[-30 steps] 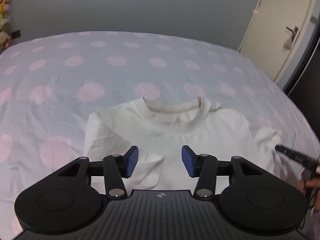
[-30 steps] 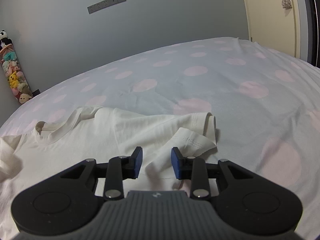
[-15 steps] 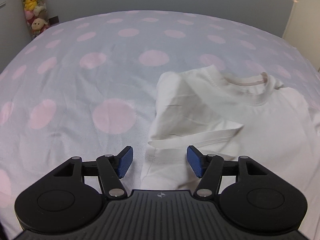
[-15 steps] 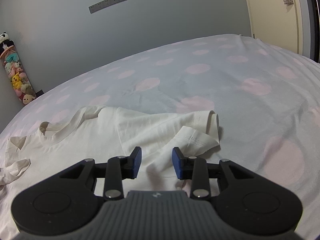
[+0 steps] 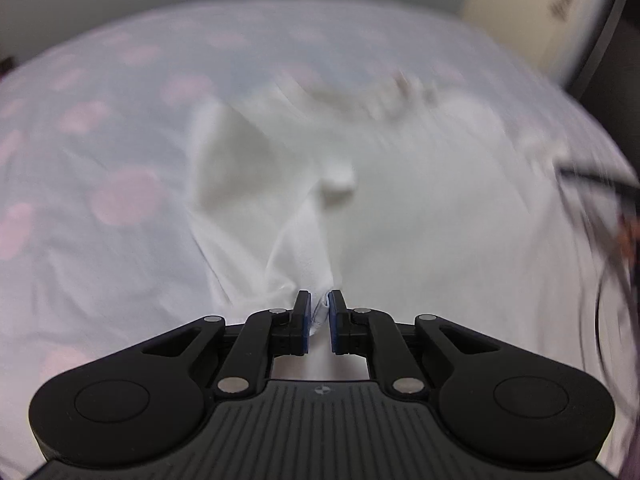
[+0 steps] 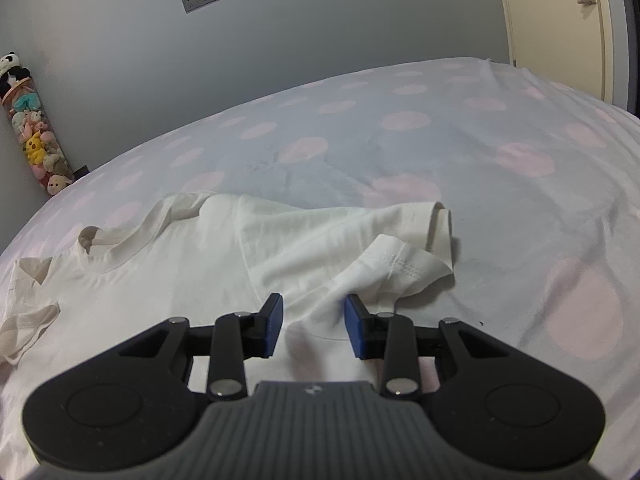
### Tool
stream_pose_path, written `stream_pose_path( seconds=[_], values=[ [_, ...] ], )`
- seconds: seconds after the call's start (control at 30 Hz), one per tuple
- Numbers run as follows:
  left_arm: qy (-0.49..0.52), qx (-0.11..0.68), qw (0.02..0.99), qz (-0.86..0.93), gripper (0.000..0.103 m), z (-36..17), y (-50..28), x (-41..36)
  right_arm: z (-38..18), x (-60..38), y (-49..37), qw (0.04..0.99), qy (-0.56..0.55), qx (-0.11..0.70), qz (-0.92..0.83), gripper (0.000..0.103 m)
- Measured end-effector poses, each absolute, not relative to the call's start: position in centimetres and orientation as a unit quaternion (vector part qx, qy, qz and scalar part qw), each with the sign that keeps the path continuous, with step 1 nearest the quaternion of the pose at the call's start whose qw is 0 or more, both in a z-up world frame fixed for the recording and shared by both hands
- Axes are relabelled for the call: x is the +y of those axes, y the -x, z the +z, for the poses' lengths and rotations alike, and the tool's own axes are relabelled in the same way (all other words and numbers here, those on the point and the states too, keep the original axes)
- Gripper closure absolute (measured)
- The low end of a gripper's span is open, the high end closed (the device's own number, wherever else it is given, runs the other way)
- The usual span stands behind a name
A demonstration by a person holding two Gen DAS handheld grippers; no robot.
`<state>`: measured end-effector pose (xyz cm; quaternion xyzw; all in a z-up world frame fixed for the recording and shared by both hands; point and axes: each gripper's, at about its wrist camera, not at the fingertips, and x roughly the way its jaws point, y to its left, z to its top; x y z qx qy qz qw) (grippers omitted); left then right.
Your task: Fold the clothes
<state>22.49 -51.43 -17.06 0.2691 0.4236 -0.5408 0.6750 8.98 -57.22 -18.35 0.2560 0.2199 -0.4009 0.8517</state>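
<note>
The white cotton T-shirt (image 6: 168, 292) lies mostly spread at frame centre, unfolded: left gripper (image 5: 319, 312) pinches its fabric, right gripper (image 6: 314, 320) gapes empty.

The left gripper (image 5: 319, 305), open earlier, now pinches the white T-shirt (image 5: 420, 208), pulling cloth toward 6 o'clock.

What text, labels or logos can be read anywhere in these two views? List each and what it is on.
No readable words or numbers anywhere.
Right gripper: small emblem on its body, too small to read.
Left gripper: same emblem, too small to read.
White T-shirt: no readable print or label.
</note>
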Motion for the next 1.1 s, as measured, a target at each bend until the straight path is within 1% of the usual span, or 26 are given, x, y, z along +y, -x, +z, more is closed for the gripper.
stream_pose_path(
  seconds=[0.03, 0.07, 0.1, 0.13, 0.2, 0.23, 0.27, 0.37, 0.47, 0.6, 0.73, 0.9, 1.03, 1.07, 1.1],
  values=[
    [-0.287, 0.429, 0.667, -0.538, 0.095, -17.6, -22.0, -51.5, -18.3, -57.1, -8.9, 0.852, -0.256, 0.218, -0.401, 0.065],
    [-0.296, 0.429, 0.665, -0.534, 0.091, -17.9, -21.7, -51.5, -18.2, -57.1, -8.9, 0.852, -0.255, 0.217, -0.401, 0.065],
    [-0.304, 0.431, 0.664, -0.531, 0.083, -18.1, -21.4, -51.5, -18.1, -57.0, -8.9, 0.853, -0.255, 0.217, -0.401, 0.065],
    [-0.300, 0.434, 0.664, -0.530, 0.079, -18.1, -21.3, -51.4, -18.1, -57.0, -8.8, 0.853, -0.256, 0.217, -0.401, 0.065],
    [-0.286, 0.438, 0.665, -0.533, 0.065, -17.5, -21.2, -51.1, -18.1, -57.0, -8.9, 0.852, -0.256, 0.217, -0.401, 0.065],
    [-0.283, 0.435, 0.668, -0.533, 0.061, -17.1, -21.3, -51.1, -18.1, -57.0, -8.9, 0.852, -0.256, 0.216, -0.402, 0.065],
    [-0.279, 0.432, 0.671, -0.533, 0.060, -16.6, -21.5, -51.1, -18.1, -57.0, -8.9, 0.852, -0.257, 0.216, -0.403, 0.065],
    [-0.263, 0.423, 0.690, -0.525, 0.059, -14.9, -22.8, -51.7, -18.1, -57.2, -9.1, 0.851, -0.258, 0.214, -0.403, 0.064],
    [-0.246, 0.420, 0.716, -0.501, 0.054, -13.5, -24.9, -54.1, -18.2, -57.2, -9.2, 0.852, -0.258, 0.217, -0.401, 0.064],
    [-0.246, 0.421, 0.744, -0.456, 0.054, -11.7, -27.9, -58.1, -18.3, -57.3, -9.1, 0.851, -0.258, 0.218, -0.401, 0.064],
    [-0.261, 0.423, 0.764, -0.412, 0.054, -11.0, -30.8, -62.7, -18.4, -57.6, -9.0, 0.850, -0.259, 0.218, -0.404, 0.061],
    [-0.326, 0.447, 0.751, -0.360, 0.054, -12.7, -33.0, -68.0, -18.7, -58.0, -8.9, 0.848, -0.261, 0.222, -0.405, 0.061],
    [-0.385, 0.502, 0.706, -0.318, 0.057, -16.0, -34.0, -70.6, -19.0, -58.1, -8.8, 0.848, -0.261, 0.226, -0.402, 0.061],
    [-0.395, 0.511, 0.698, -0.309, 0.069, -16.6, -34.1, -70.8, -19.0, -58.1, -8.9, 0.848, -0.261, 0.227, -0.401, 0.061],
    [-0.405, 0.519, 0.690, -0.301, 0.085, -17.2, -34.3, -71.1, -19.1, -58.1, -8.9, 0.848, -0.260, 0.228, -0.401, 0.061]
  ],
)
